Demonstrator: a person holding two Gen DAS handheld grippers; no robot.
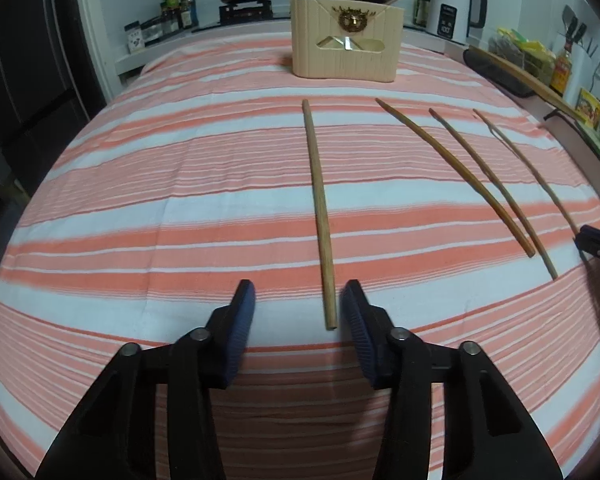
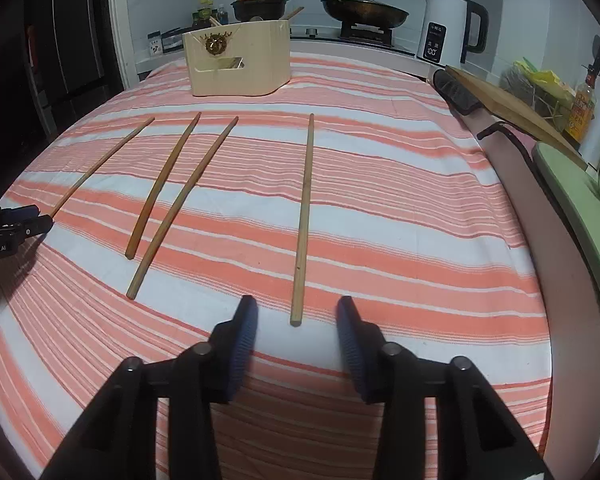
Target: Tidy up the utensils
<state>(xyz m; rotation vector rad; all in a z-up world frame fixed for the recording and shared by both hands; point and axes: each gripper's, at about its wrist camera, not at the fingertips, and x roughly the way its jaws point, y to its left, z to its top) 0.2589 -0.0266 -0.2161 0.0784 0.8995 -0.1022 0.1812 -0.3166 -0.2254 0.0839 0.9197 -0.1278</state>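
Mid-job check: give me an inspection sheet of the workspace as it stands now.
Surface: striped cloth covers the table, flat.
Job's things: four chopsticks lie apart on the cloth; the leftmost chopstick ends between the left gripper's fingers, the rightmost chopstick between the right's. Two middle chopsticks lie side by side. Utensil holder stands at the far end.
Clutter: nothing seen on the cloth.
Grippers: left gripper and right gripper both open, pads not touching any chopstick.
Cables: dark cord at the right table edge.
Surroundings: kettle, lidded pan, pot, bottles on the counter.
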